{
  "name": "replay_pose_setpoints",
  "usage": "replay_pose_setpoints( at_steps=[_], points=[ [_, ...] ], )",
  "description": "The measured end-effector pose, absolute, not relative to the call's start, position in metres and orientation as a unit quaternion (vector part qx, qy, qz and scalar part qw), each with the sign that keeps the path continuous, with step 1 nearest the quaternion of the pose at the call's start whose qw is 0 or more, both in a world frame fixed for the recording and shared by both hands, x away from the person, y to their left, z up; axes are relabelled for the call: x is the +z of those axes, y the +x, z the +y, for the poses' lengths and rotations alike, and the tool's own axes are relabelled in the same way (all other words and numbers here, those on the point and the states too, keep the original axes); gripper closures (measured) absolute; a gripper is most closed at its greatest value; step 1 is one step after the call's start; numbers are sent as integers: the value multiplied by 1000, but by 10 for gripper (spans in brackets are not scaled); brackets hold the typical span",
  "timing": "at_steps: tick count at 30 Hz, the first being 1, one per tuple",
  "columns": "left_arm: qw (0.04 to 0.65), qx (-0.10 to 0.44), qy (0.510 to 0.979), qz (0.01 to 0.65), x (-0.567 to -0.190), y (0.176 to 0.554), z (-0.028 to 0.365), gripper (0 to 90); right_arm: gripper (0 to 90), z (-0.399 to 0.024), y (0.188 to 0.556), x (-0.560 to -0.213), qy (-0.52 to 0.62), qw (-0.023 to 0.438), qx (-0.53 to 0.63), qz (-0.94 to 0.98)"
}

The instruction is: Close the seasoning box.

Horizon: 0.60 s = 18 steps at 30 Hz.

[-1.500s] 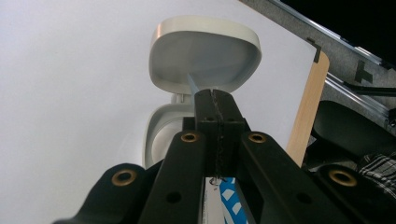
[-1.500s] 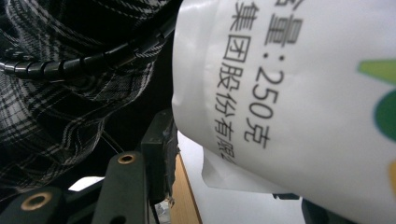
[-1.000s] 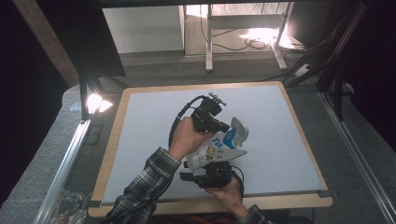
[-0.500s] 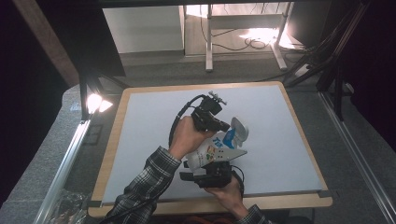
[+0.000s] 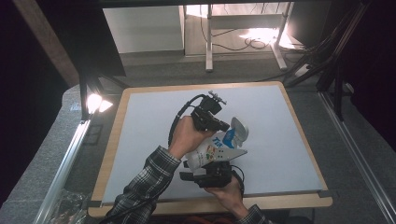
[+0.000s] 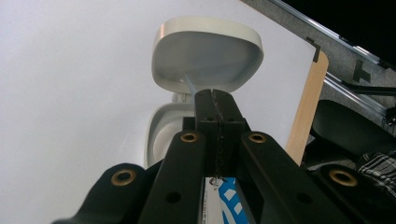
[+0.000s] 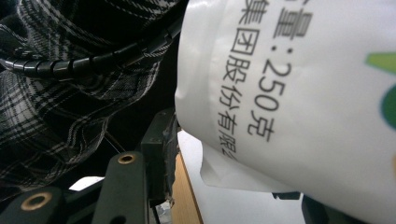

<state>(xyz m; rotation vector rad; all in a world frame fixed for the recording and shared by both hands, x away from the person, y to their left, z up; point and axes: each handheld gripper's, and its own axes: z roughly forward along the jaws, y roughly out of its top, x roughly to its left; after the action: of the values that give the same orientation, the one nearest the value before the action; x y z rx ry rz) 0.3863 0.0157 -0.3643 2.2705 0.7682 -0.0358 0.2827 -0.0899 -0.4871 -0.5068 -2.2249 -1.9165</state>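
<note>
A white pouch (image 5: 212, 150) with blue and green print is held above the table, tilted, its top toward the far right. Its white flip lid (image 5: 239, 130) stands open; in the left gripper view the lid (image 6: 208, 56) hangs over the oval spout base (image 6: 161, 135). My left gripper (image 5: 225, 126) sits at the spout with jaws pressed together (image 6: 213, 100), and a thin pale strip (image 6: 188, 85) runs from their tips. My right gripper (image 5: 212, 164) is shut on the pouch's lower end; its view has the printed pouch (image 7: 303, 93) between the jaws (image 7: 238, 177).
The white mat (image 5: 140, 140) has a wooden border (image 5: 109, 163). A bright lamp (image 5: 93, 102) stands off the left edge, and a crumpled plastic bag (image 5: 60, 210) lies at the bottom left. A plaid sleeve (image 5: 149, 182) crosses the near side of the mat.
</note>
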Motion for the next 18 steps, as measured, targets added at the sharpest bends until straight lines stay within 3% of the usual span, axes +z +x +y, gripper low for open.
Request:
replay_pose_setpoints(
  at_steps=[18],
  points=[
    [362,-13,882,300,-363,387,16,900,511,-90,282,-485,-166,78,-643,-744]
  ],
)
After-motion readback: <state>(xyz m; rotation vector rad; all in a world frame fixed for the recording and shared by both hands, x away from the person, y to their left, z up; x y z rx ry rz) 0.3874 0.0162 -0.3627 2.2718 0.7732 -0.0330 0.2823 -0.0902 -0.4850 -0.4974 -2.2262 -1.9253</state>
